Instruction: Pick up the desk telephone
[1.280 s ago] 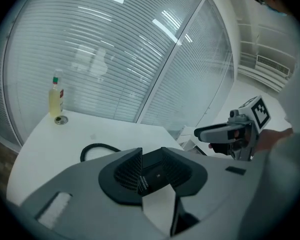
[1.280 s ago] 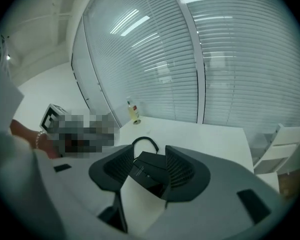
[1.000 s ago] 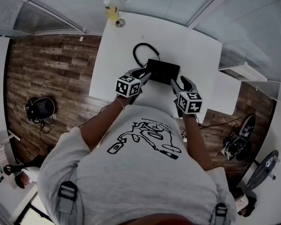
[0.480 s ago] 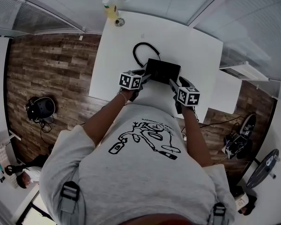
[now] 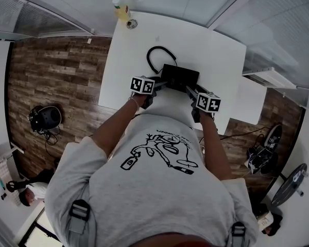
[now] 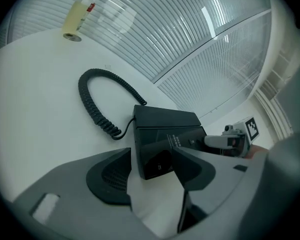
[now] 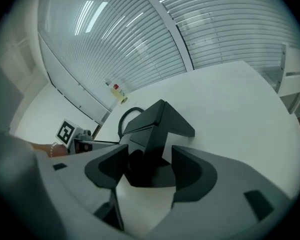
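Hidden: the near edge of the black wedge-shaped desk telephone (image 5: 180, 77) is covered in the head view by both grippers, and its keypad and handset cannot be made out in any view.
Contact: whether the jaws of either gripper touch the telephone's casing cannot be told.
Unclear: a small round thing (image 5: 132, 23) beside the bottle is too small to be identified.
Count: one telephone, one black coiled cord (image 6: 92, 96), one clear plastic bottle of yellowish liquid (image 6: 80, 11) and two grippers are seen.
Telephone: it is seen resting on the white table (image 5: 134, 50), towards the near edge, with the cord looped behind it.
Left gripper (image 6: 152, 166): the jaws are set apart, and a near corner of the telephone's left end is framed between them.
Right gripper (image 7: 149, 171): the jaws are set apart, and the telephone's right end is framed between them.
Table: a plain white top is shown, with the bottle stood at the far left corner, well apart from the telephone.
Room: a dark wood-plank floor (image 5: 51, 71) is seen to the left of the table, and pale slatted blinds (image 6: 190, 29) are seen beyond it.
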Available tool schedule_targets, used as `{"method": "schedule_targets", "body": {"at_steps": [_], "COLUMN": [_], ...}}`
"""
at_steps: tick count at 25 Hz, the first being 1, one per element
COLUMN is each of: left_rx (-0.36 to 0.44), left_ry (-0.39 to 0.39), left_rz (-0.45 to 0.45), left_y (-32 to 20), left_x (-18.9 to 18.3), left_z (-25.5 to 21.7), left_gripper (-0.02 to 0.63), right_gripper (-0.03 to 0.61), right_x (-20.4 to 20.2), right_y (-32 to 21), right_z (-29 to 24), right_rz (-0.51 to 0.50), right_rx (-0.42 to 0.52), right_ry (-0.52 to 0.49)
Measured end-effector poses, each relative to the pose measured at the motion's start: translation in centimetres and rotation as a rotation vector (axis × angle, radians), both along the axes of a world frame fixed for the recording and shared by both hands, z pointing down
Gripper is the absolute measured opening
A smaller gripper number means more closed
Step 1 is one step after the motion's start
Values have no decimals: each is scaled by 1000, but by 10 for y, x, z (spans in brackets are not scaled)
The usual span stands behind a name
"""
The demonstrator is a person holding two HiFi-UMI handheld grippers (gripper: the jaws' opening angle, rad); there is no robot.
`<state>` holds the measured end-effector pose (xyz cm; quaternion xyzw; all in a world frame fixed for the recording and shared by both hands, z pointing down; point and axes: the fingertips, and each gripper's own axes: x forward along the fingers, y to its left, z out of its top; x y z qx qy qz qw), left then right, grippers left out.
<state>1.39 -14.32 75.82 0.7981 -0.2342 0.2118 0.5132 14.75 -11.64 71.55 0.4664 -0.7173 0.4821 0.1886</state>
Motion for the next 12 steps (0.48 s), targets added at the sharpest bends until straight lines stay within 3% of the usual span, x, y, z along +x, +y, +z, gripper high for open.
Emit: {"method": "schedule_targets", "body": {"at_steps": [4,12], "left_rx": [-8,-8], "left_ry": [30,1], "left_rz": [16,-4], "left_y": [-2,-3], "left_x": [7,6], "left_z": [-1,-5], "left_gripper": [241,239], "right_gripper": [232,230], "right_x": [-3,-5], "right_y": [-3,-7], "right_z": [1,-5], "right_rz": [-11,-53], "right_rx": [-3,0], "right_ry": [-14,39]}}
